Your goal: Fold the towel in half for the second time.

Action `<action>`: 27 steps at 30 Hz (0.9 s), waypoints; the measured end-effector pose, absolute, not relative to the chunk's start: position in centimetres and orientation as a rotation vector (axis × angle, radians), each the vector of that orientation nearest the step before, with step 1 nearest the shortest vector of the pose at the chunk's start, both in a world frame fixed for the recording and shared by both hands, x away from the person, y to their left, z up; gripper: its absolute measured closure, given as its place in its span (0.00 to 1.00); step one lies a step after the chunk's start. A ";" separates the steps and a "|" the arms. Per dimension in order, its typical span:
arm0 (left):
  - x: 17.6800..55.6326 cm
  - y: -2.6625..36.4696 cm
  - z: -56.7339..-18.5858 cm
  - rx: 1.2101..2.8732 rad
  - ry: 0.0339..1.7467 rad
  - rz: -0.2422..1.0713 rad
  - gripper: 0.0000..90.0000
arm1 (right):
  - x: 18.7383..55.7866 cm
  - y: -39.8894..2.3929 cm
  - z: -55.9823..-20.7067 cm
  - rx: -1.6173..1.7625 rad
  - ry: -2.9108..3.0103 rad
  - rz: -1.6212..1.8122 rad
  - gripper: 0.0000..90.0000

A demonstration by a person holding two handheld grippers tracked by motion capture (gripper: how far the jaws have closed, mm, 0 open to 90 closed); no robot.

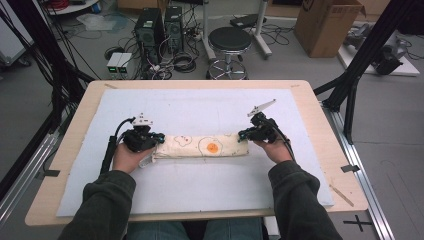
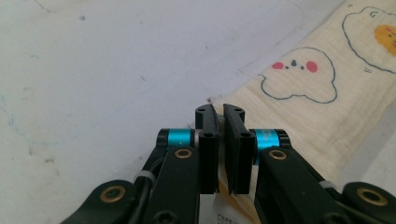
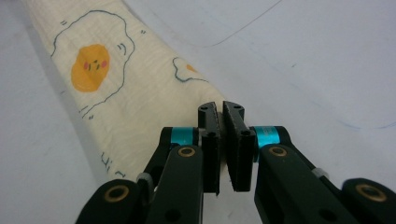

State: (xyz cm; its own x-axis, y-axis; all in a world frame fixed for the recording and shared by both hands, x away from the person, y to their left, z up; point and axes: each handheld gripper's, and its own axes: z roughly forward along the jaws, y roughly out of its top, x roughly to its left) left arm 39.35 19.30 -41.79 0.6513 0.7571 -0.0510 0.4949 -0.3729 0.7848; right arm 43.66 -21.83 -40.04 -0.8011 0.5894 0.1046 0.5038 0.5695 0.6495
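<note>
A cream cloth [image 1: 202,146] printed with fried eggs and clouds lies folded into a long strip across the middle of the white mat [image 1: 200,185]. My left gripper [image 1: 156,140] is shut on the strip's left end; in the left gripper view the jaws pinch the cloth [image 2: 308,93] edge at my left gripper [image 2: 219,112]. My right gripper [image 1: 243,135] is shut on the right end, and the right gripper view shows the cloth [image 3: 116,93] corner caught between the jaws of my right gripper [image 3: 220,108]. The strip's right end looks slightly lifted.
The mat covers a wooden table [image 1: 320,120]. Beyond the far edge stand a black stool [image 1: 229,42], computer towers [image 1: 159,27] with cables and a cardboard box [image 1: 327,25]. Black frame legs [image 1: 357,75] rise at the right.
</note>
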 end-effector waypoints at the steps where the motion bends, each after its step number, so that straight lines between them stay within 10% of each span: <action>1: 39.7 19.3 -41.8 2.053 0.981 0.398 0.94 | 43.9 -21.9 -40.0 0.942 2.660 1.058 0.95; 27: 44.1 18.2 -43.0 2.047 1.079 0.441 0.94 | 48.4 -22.4 -41.2 1.048 2.595 0.962 0.95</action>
